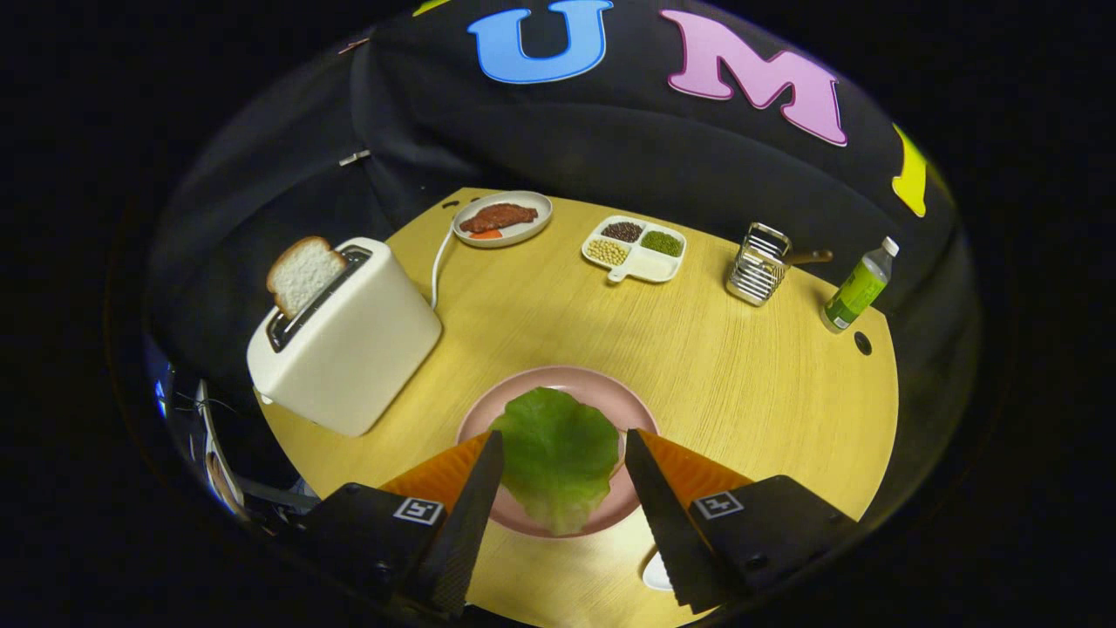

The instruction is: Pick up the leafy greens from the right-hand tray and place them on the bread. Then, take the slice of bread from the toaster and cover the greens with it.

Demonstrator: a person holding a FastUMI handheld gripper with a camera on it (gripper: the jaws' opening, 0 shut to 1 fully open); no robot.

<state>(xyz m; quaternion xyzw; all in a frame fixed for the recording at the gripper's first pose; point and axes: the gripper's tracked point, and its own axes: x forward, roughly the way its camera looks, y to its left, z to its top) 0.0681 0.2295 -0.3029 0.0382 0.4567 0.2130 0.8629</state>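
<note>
A green lettuce leaf [556, 453] lies flat on a pink plate [602, 392], covering what is under it. My gripper [562, 447] is open, its two fingers standing either side of the leaf without pressing it. To the left and further off stands a white toaster [349, 344] with a slice of bread [301, 275] sticking up out of its slot. The plate rests on the round wooden table [741, 366].
At the table's far side are a plate with meat [503, 218], a white divided tray of beans [635, 247], a wire rack [758, 264] and a green bottle [859, 286]. A white cord [438, 262] runs from the toaster. A white thing [656, 571] peeks out by my right finger.
</note>
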